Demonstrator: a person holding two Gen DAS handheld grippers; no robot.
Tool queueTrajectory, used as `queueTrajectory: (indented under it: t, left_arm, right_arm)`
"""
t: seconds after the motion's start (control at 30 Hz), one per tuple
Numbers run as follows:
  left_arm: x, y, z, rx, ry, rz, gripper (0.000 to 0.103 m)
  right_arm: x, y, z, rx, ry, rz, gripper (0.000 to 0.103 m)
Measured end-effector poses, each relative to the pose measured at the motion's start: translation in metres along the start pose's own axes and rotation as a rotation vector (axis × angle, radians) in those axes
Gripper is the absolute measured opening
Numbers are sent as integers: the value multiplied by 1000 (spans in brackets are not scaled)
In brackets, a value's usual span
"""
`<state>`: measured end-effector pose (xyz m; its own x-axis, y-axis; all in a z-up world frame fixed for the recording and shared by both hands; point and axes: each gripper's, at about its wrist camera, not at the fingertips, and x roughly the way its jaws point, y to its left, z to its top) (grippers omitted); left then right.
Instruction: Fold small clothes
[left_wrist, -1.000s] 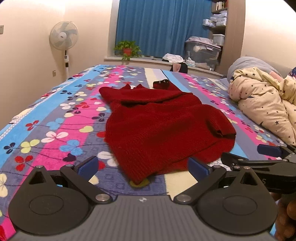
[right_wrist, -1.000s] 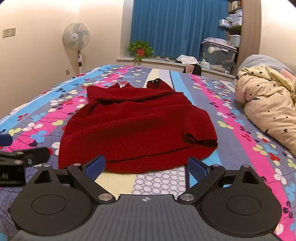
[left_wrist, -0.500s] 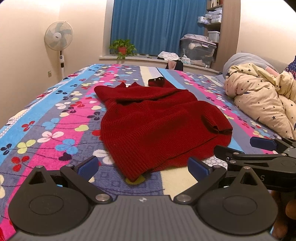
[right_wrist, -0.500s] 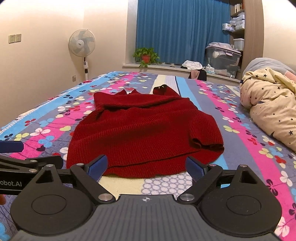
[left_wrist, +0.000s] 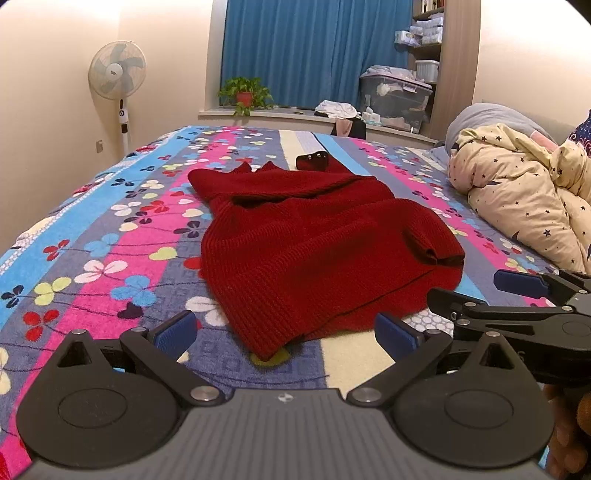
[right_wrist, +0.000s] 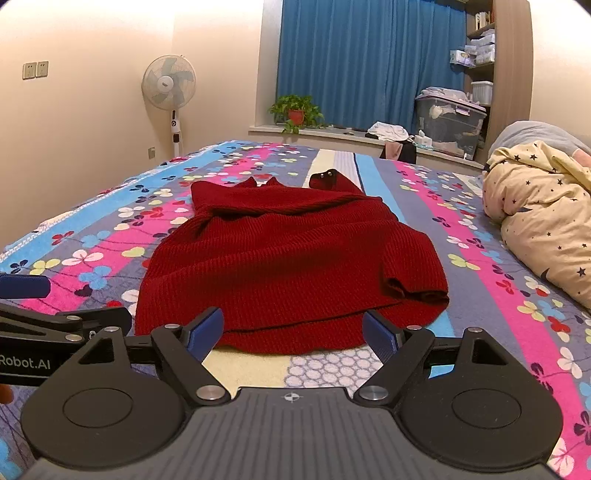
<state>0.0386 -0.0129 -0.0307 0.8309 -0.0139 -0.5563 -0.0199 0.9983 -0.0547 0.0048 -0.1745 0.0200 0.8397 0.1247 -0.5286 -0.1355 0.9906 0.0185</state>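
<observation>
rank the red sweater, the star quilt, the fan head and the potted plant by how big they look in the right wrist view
1. red sweater, by far the largest
2. star quilt, cut off by the picture's edge, so its full extent is unknown
3. fan head and potted plant look about alike; both stand far back, so no ranking between them

Sweater (right_wrist: 291, 266): red ribbed knit, matt, coarse texture. Bedspread (right_wrist: 476, 280): soft printed cloth with a short nap, matt. Quilt (right_wrist: 543, 221): smooth star-printed cloth, slight sheen. Right tongs (right_wrist: 293, 330): matt black plastic arms, bright metal pivot pins, blue pads (right_wrist: 205, 328), probably rubber; closing, nothing between. Left tongs (left_wrist: 284, 332): same finish. Storage box (left_wrist: 393, 96): translucent glossy plastic.
</observation>
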Motion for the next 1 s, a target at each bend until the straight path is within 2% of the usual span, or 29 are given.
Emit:
queueTrajectory:
  t: [1.0]
  left_arm:
    - [-1, 0, -1, 0, -2, -2, 102]
  right_arm:
    - [-2, 2, 2, -19, -16, -7, 80]
